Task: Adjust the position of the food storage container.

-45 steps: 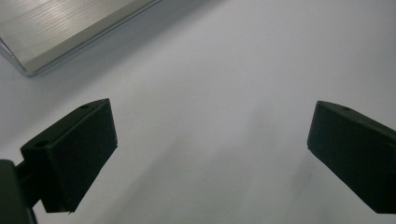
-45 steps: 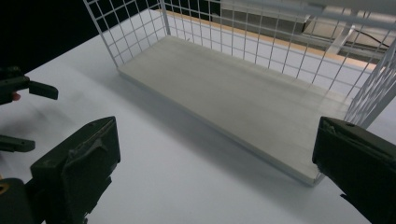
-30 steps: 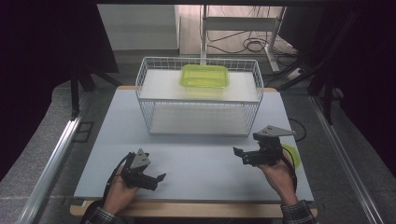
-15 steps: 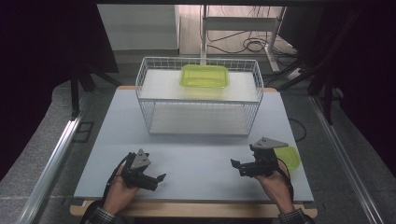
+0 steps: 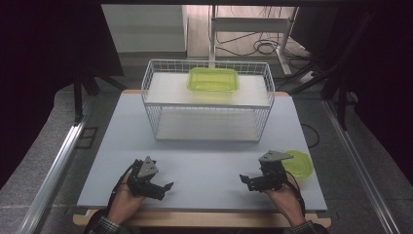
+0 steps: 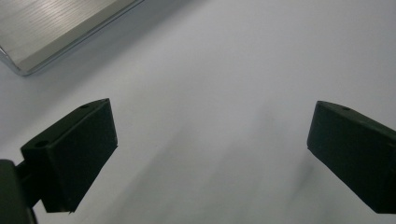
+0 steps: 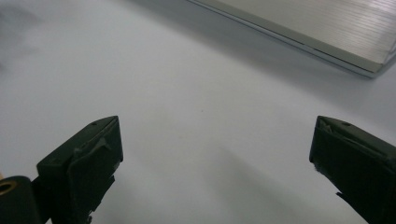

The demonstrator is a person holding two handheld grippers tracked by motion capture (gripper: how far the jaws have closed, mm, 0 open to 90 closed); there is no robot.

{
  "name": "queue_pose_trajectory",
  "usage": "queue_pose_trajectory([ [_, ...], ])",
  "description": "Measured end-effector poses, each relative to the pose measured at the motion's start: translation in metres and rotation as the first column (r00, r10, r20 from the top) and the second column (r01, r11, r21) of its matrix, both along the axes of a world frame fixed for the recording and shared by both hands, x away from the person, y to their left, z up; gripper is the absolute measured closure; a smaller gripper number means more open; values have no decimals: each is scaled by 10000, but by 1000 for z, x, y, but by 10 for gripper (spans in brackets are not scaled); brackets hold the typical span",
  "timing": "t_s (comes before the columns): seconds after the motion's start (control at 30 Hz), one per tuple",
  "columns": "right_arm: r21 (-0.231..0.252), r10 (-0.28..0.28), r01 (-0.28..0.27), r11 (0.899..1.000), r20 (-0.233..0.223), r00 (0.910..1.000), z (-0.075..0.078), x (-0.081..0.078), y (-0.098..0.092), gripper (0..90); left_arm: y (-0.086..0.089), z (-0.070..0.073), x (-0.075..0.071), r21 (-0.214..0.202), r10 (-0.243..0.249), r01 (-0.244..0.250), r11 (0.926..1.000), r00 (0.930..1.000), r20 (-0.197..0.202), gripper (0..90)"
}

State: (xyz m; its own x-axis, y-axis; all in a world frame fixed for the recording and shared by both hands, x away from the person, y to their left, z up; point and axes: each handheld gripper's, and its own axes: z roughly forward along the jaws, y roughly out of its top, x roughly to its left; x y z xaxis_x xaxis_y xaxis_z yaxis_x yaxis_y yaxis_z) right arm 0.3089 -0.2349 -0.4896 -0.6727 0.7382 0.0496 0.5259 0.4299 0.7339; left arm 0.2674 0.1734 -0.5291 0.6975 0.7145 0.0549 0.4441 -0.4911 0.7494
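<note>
Lowered toward the surface [image 5: 204, 161], the right gripper [image 5: 249, 181] is held open and empty like the left gripper [image 5: 163, 187]; the green lid [image 5: 298, 163] lies just behind its fingers, nearest that hand.

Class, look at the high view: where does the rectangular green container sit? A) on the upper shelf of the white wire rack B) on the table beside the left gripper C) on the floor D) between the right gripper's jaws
A: the rectangular green container lies on the upper shelf of the white wire rack, far from both open grippers.
</note>
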Motion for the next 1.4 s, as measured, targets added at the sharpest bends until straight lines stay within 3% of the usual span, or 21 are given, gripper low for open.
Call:
queue_pose_trajectory([
  [0.1,11,-224,224,9997,-83,9997,2,1,-2,14,0,0,0,-13,1,-1,10000,10000,-10,16],
  [0.2,314,-356,376,9988,-619,9974,7,3,-6,5,0,0,0,-16,6,-6,10000,10000,-4,16],
  [0.37,611,-792,813,9948,-352,9962,23,4,-18,94,0,0,0,2,3,-3,10000,10000,-10,16],
  [0.43,859,-1139,1143,9897,-92,9934,30,5,-27,152,0,0,0,-5,13,-13,10000,10000,-6,16],
  [0.57,893,-1806,1774,9801,289,9831,39,7,-47,304,1,0,0,-16,33,-33,10000,10000,-10,17],
  [0.9,630,-3002,2973,9527,437,9529,42,11,-91,759,1,0,0,-32,56,-56,10000,10000,-14,17],
  [1.03,620,-3492,3459,9362,521,9356,45,11,-108,890,1,0,0,-37,56,-56,10000,10000,8,17],
  [1.07,593,-3602,3571,9322,556,9312,45,11,-112,892,1,0,0,-51,61,-61,10000,10000,-3,17],
  [1.33,370,-4887,4873,8724,707,8696,43,8,-151,894,1,0,0,-38,64,-64,10000,10000,0,17],
  [1.4,282,-5068,5061,8620,638,8597,40,8,-158,893,1,0,0,-31,69,-69,10000,10000,0,17],
])
